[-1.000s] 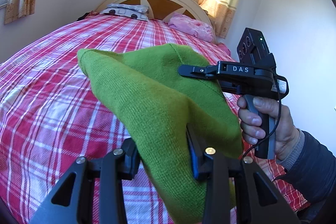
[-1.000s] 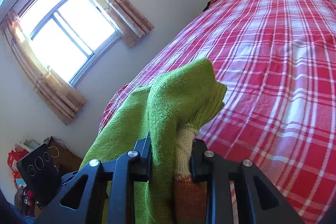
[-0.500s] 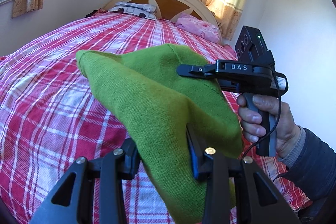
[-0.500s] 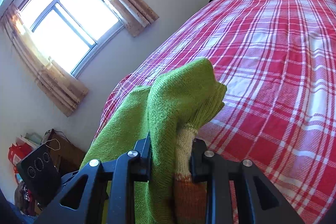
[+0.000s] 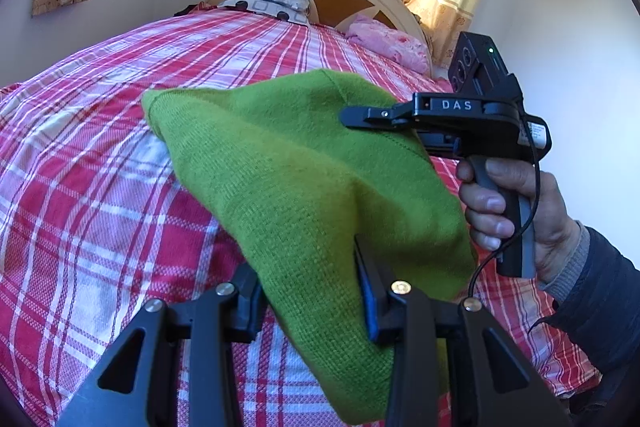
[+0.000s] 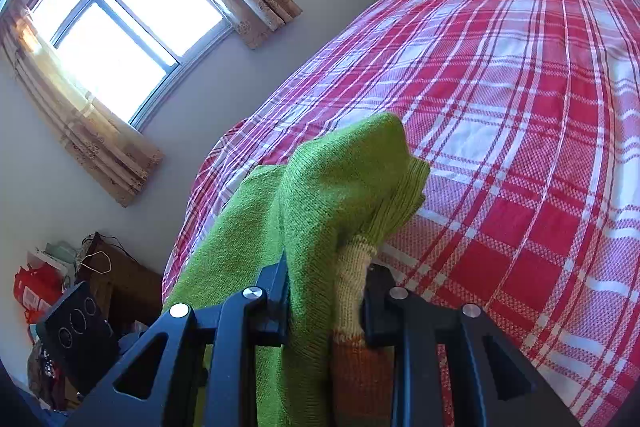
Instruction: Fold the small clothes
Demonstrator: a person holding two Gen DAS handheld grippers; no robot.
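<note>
While one green knit garment (image 5: 288, 187) hangs above the plaid bed (image 5: 100, 187), two claws pinch it: the left claw (image 5: 310, 291) and the right claw (image 6: 326, 291), each closed on fabric; two pillows (image 5: 268, 3) sit beyond.

Both grippers clamp a green knit garment (image 5: 288, 179) above the plaid bed (image 5: 88, 187). The left gripper (image 5: 308, 291) pinches its near edge; the right gripper (image 5: 360, 117), in a hand (image 5: 516, 211), grips its far side.

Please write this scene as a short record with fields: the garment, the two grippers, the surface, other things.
garment: green knitted sweater, held up above the bed, cream and orange band at one edge
left gripper: shut on the sweater
right gripper: shut on the sweater
surface: bed with red plaid bedspread
other things: pink pillow, patterned pillow, curtained window
</note>
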